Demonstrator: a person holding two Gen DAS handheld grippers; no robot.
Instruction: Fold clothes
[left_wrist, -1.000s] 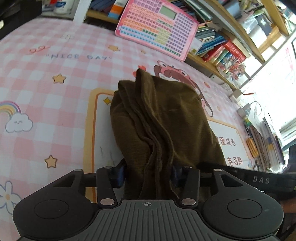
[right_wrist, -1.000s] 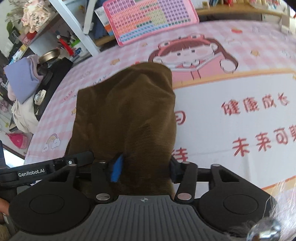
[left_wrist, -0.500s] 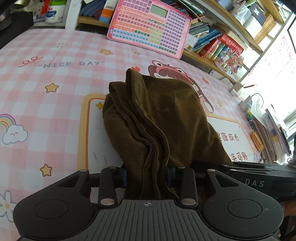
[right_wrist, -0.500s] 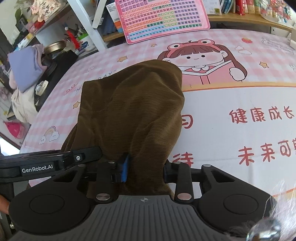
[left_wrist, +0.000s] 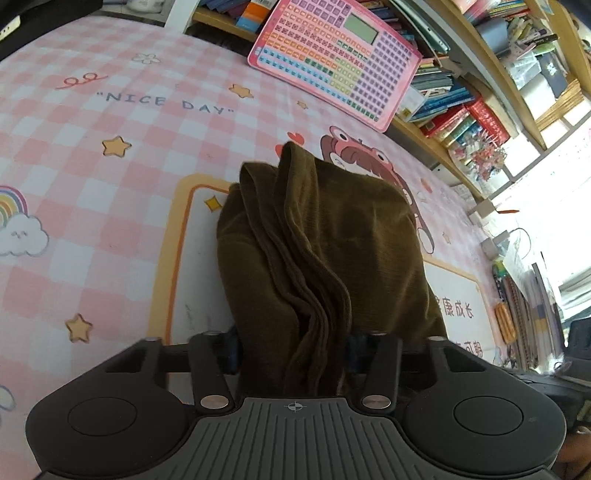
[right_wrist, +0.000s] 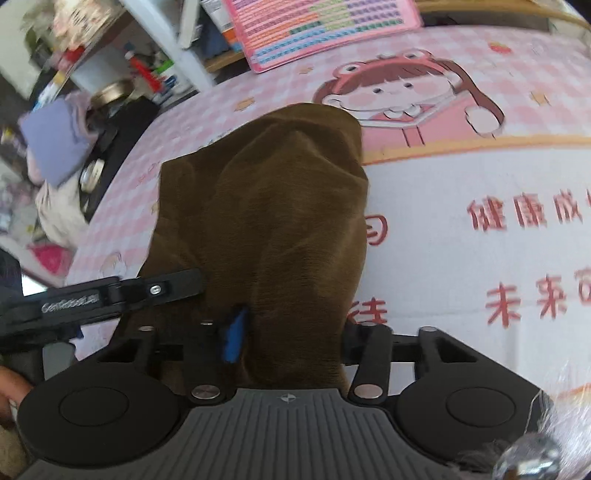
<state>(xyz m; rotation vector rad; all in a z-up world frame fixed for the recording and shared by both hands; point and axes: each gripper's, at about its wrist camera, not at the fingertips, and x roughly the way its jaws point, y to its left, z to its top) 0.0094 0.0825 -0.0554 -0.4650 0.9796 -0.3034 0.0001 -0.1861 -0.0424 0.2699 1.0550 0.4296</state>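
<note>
Garment pinched at both near corners

Brown ribbed garment (left_wrist: 332, 243) lies folded on the pink checked worktop (left_wrist: 110, 177), over the orange-framed white panel near its middle, its far end reaching the cartoon girl print. The left tool (left_wrist: 293, 345) is clamped on the bunched layers of the near edge. The right tool (right_wrist: 291, 343) is clamped on the same near edge just beside it. A pink keyboard toy (left_wrist: 340, 55) leans at the worktop's far edge against the bookshelf (left_wrist: 480, 92).

Black ribbed gripper bodies (left_wrist: 295, 435), blue-padded fingers (right_wrist: 233, 338)
</note>
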